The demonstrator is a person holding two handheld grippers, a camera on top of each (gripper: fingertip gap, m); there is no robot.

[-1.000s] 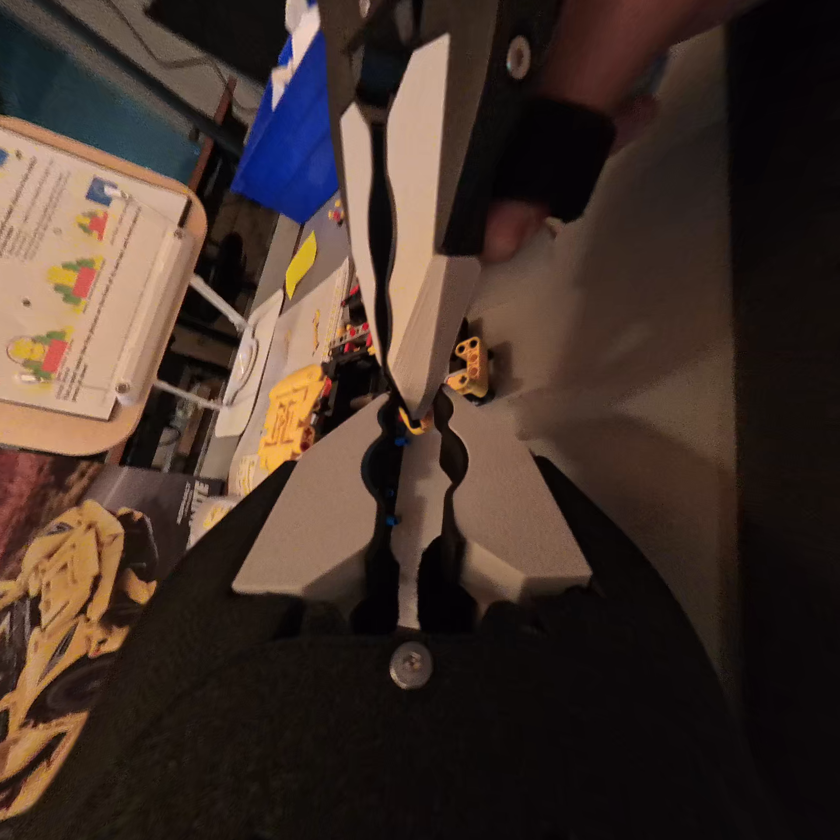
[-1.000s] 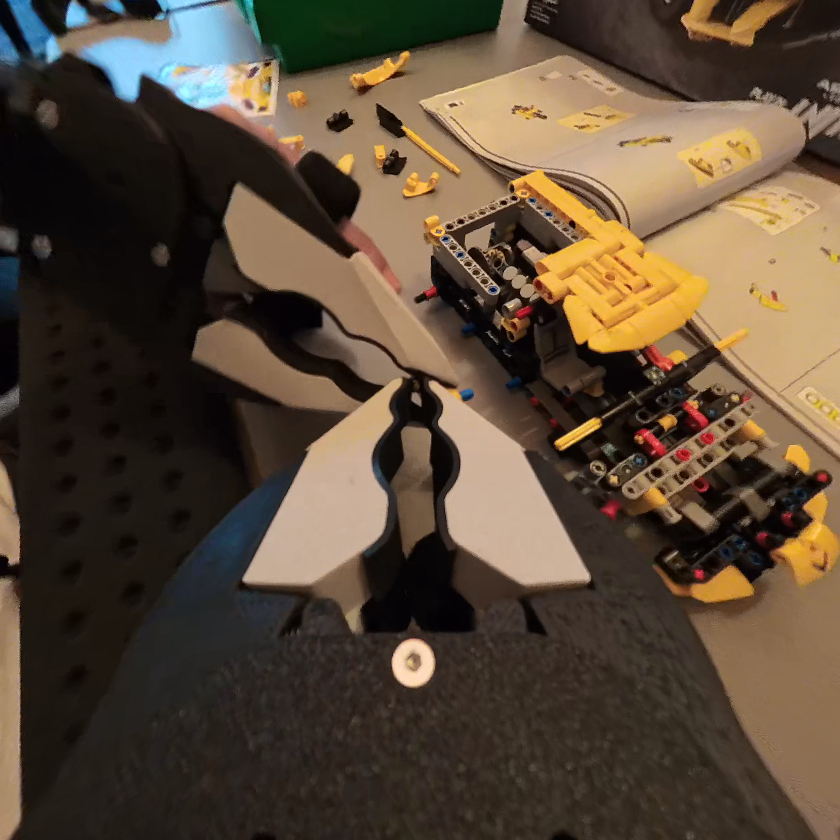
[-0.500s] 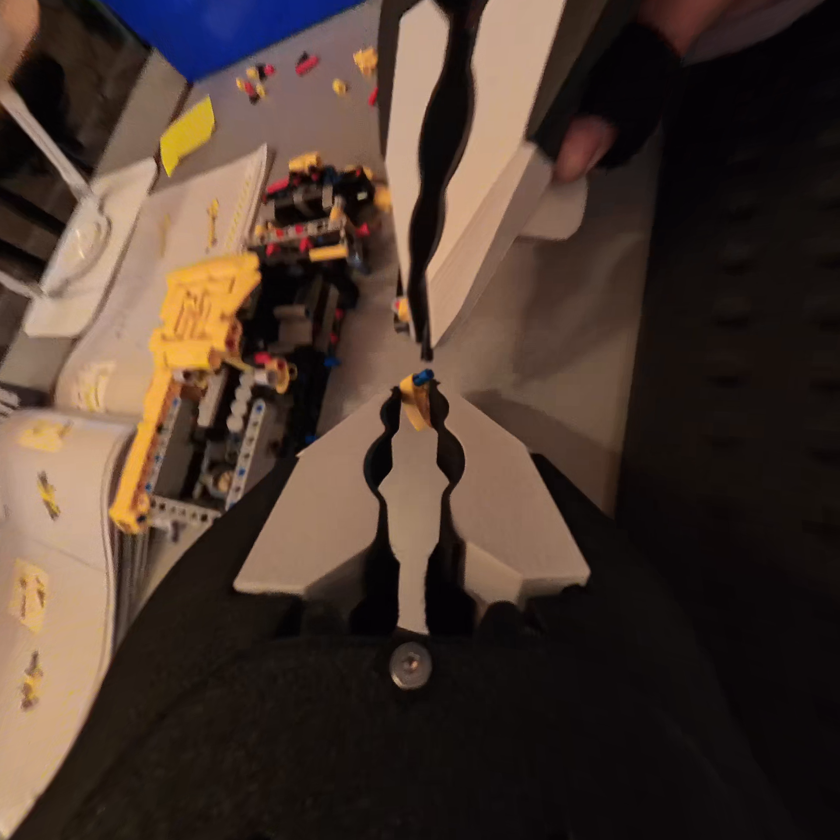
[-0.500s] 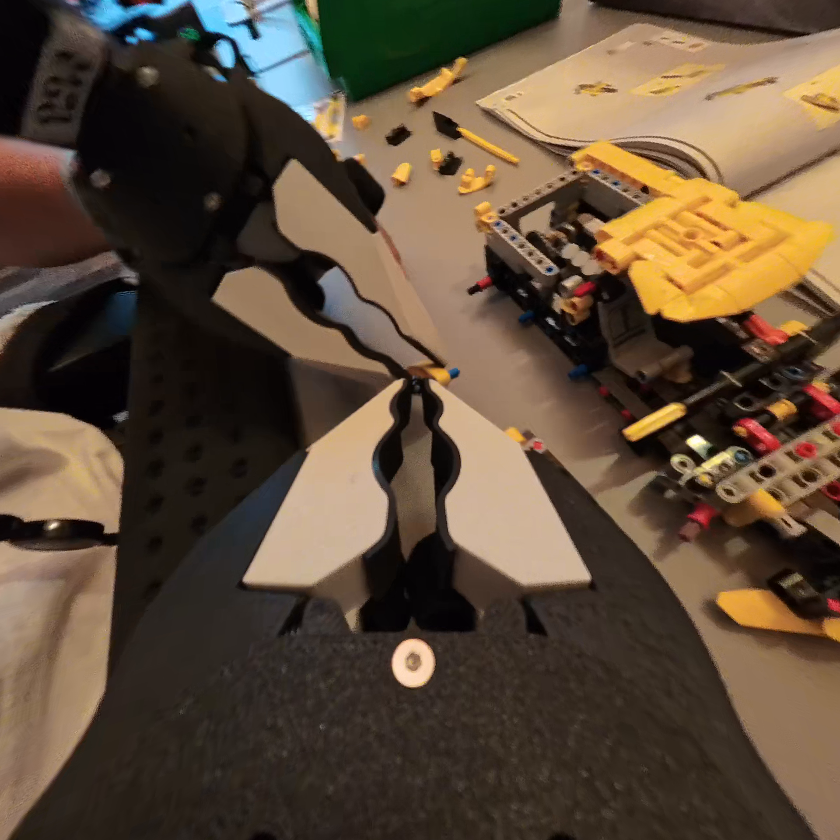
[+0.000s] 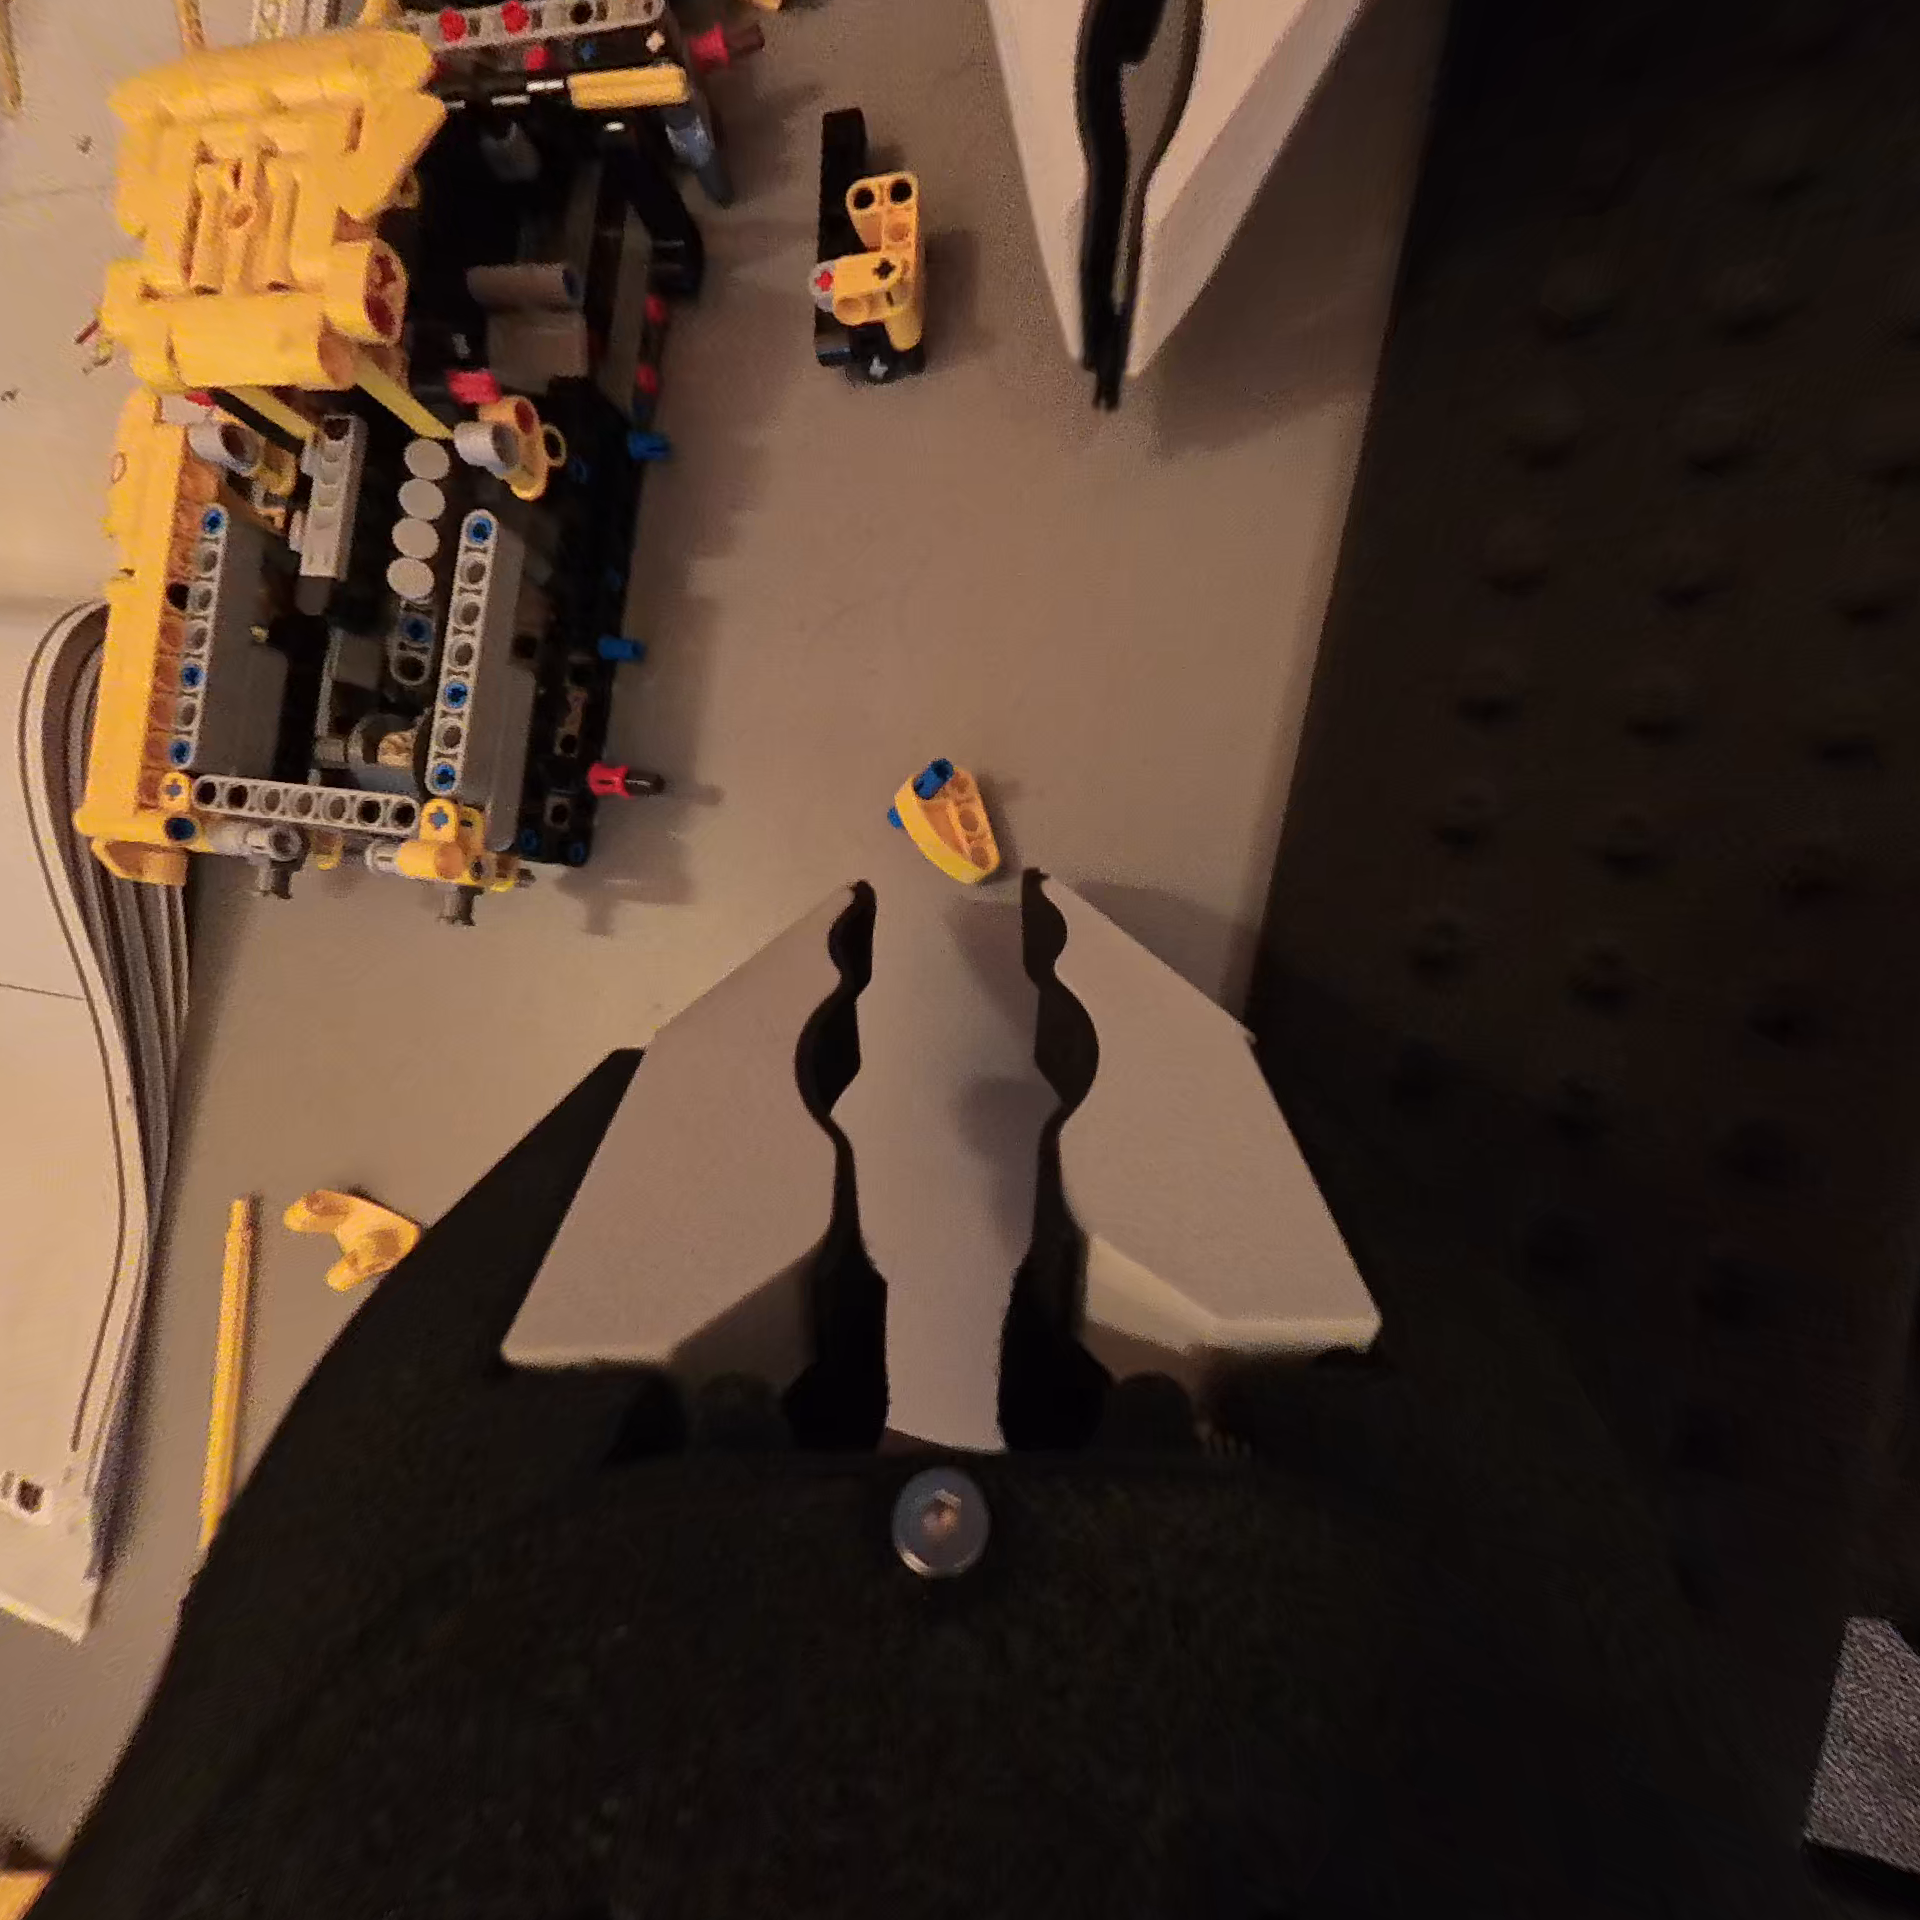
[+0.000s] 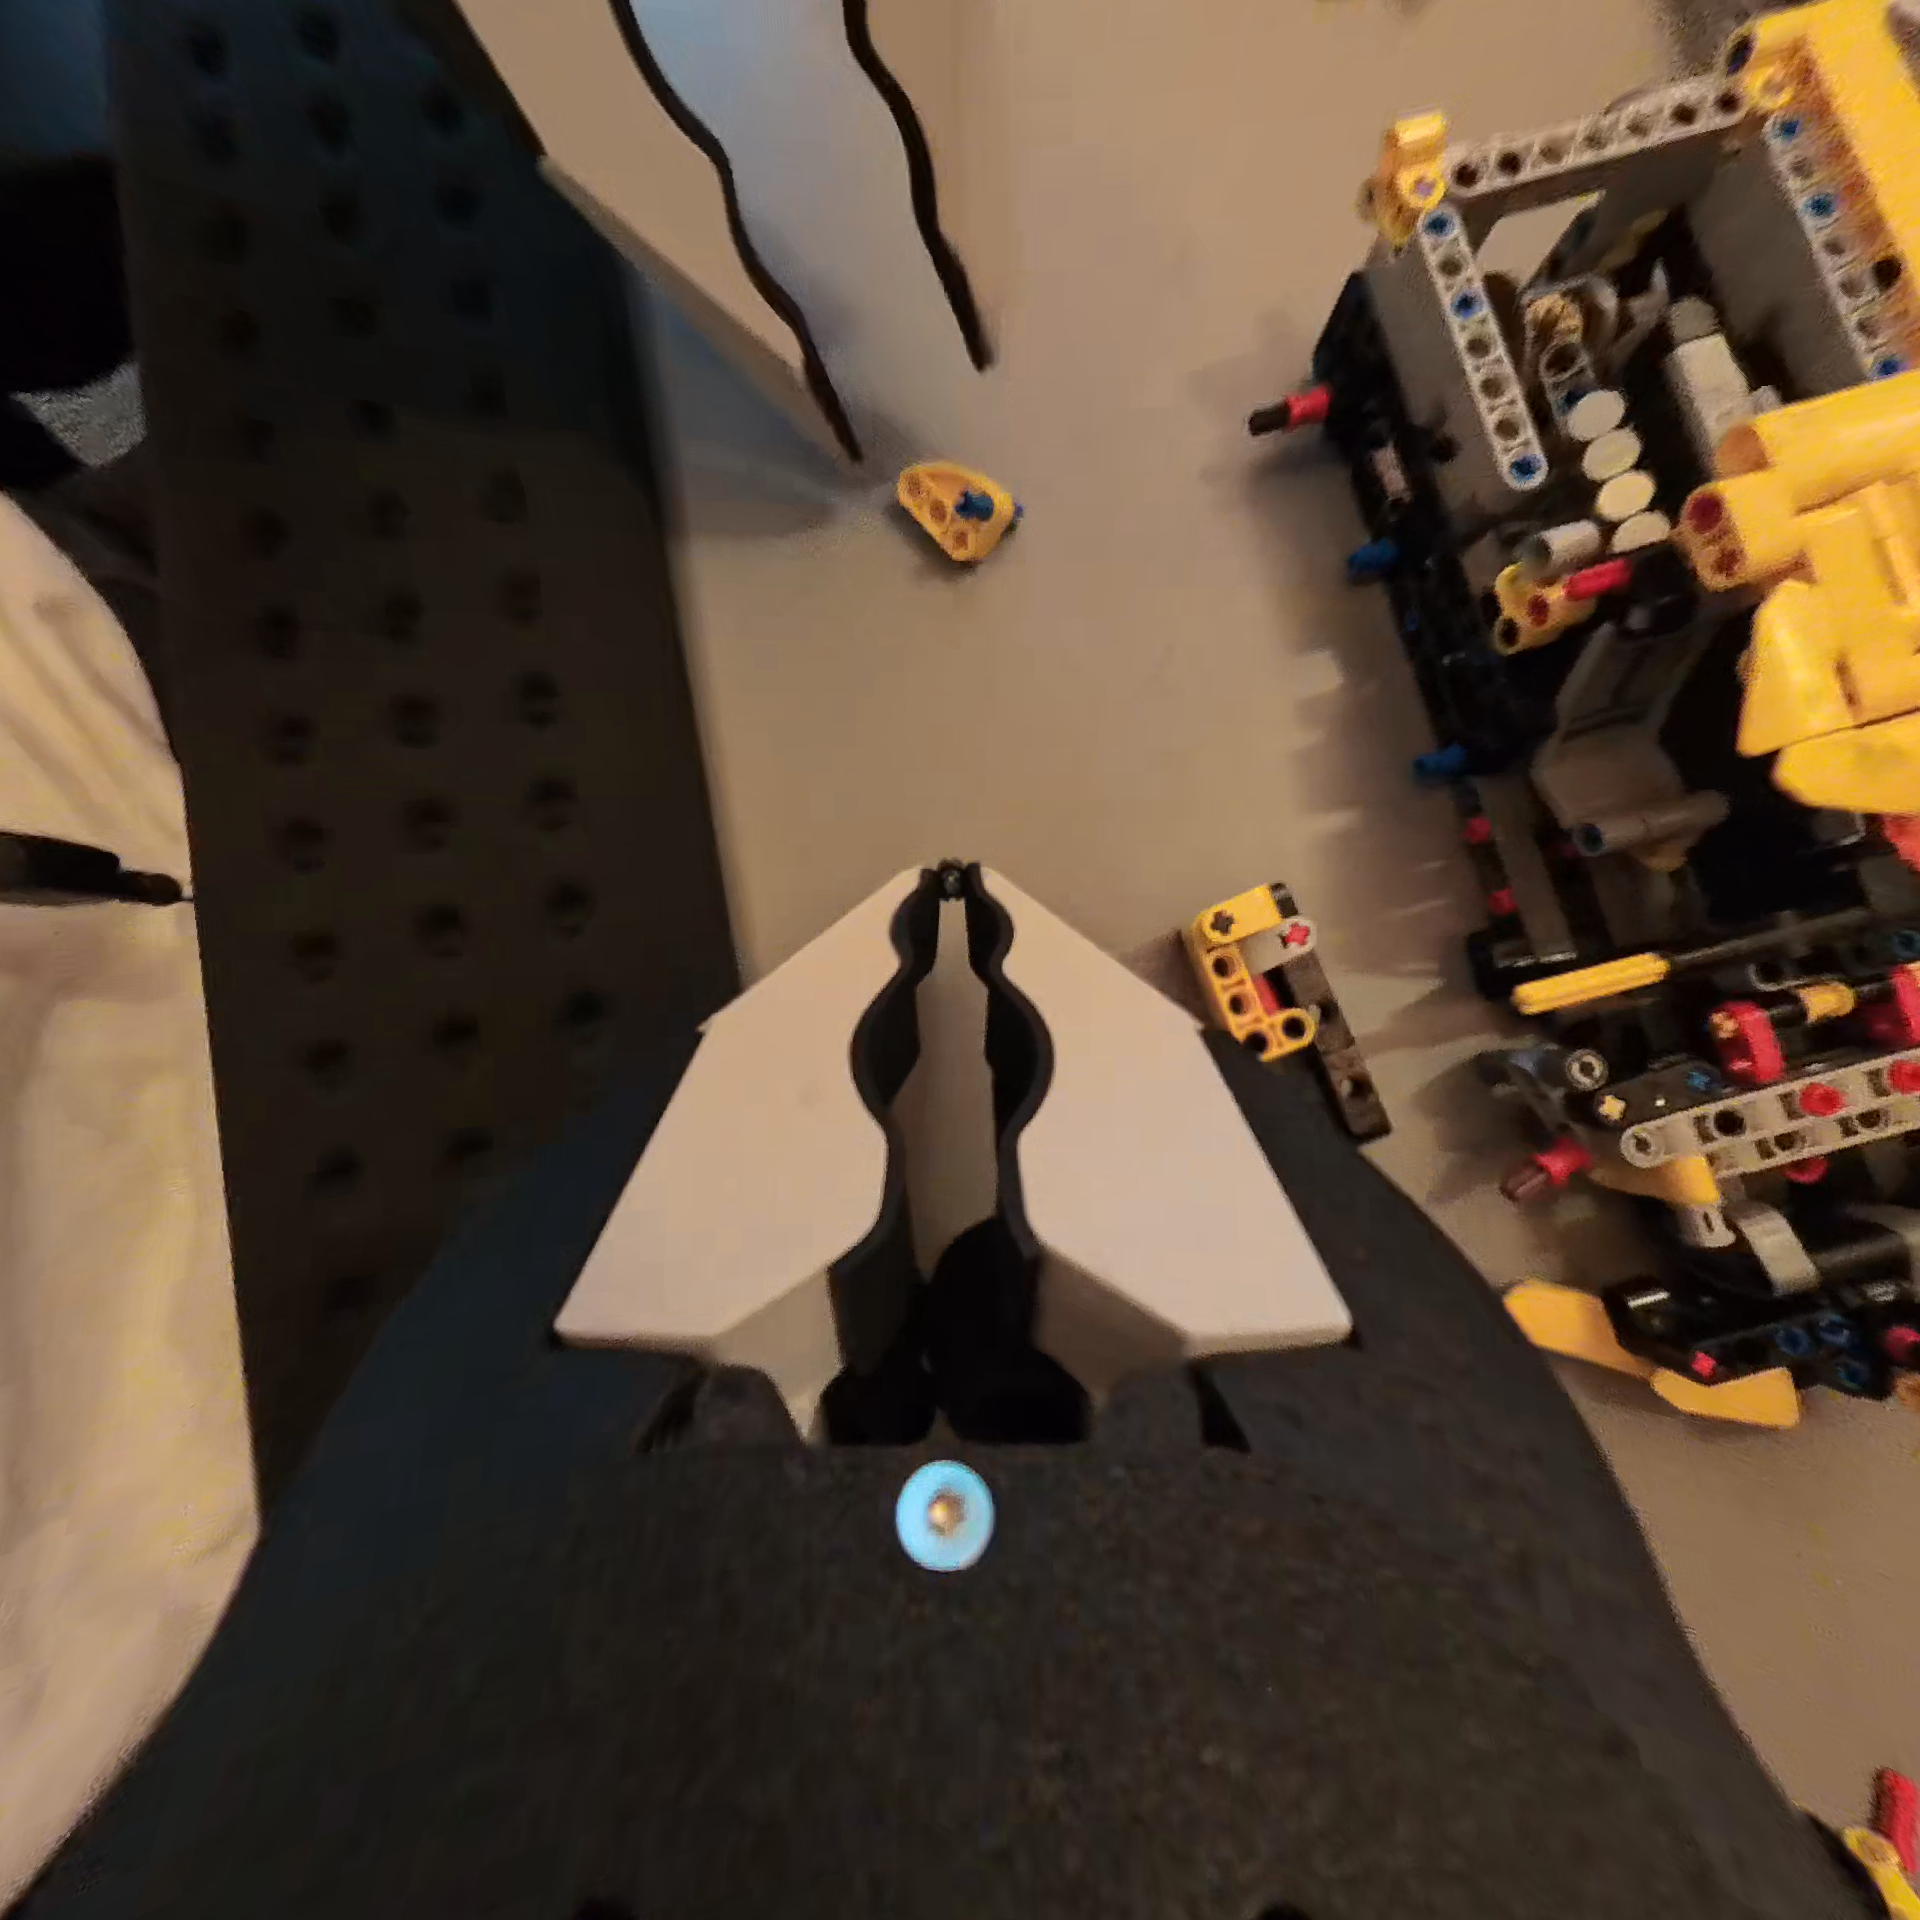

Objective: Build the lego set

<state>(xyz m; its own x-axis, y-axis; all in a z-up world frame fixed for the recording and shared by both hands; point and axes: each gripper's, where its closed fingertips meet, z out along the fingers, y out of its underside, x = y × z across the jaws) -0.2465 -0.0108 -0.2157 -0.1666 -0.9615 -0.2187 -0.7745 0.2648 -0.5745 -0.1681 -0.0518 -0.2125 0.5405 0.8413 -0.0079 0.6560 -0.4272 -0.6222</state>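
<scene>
The right hand-held gripper has its tips together. Beyond it, a small yellow piece with a blue pin lies on the table, left of the yellow-and-black lego car.

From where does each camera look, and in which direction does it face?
Left wrist view: sits on the left gripper, faces down at the table; its own open fingers show, the right gripper at the top.
Right wrist view: sits on the right gripper, faces down; its own fingers, closed at the tips, show, the left gripper at the top.
Shared: the yellow piece, the L-piece, the car model.
</scene>
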